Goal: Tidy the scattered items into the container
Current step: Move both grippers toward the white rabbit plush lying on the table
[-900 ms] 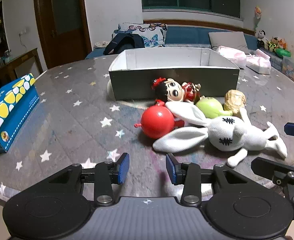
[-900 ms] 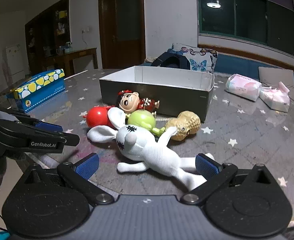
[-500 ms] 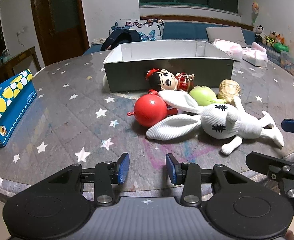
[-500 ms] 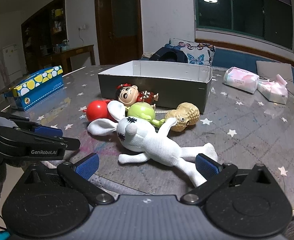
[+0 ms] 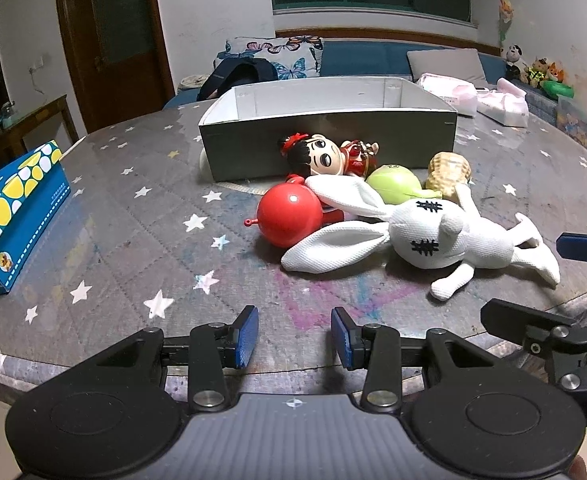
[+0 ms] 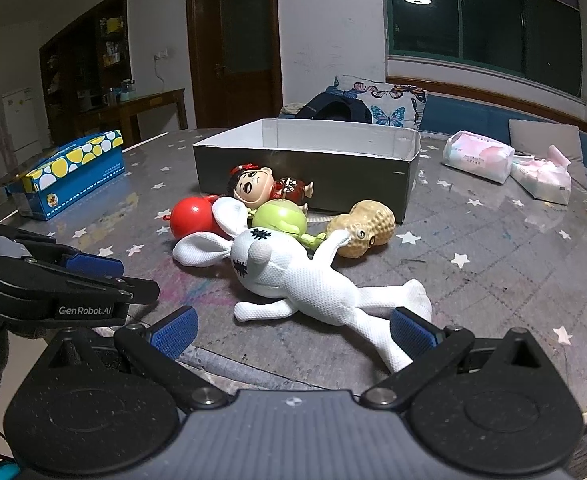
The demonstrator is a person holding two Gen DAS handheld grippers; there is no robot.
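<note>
Both jaws released, empty; I judge the white knitted plush rabbit (image 6: 293,276), frame centre, soft and light: grasp its torso.

Only thing I can actually read is "GenRobot.AI" in white letters on the black side of the left gripper (image 6: 93,266), over at the left edge of the right wrist view. The blue tissue box (image 6: 69,172) in the upper left has some small print along its long side plus a little cartoon logo, but it's way too tiny to make out. Same deal with the pink tissue pack (image 6: 478,157) at the right: there's print on the wrapper, totally unreadable.
</note>
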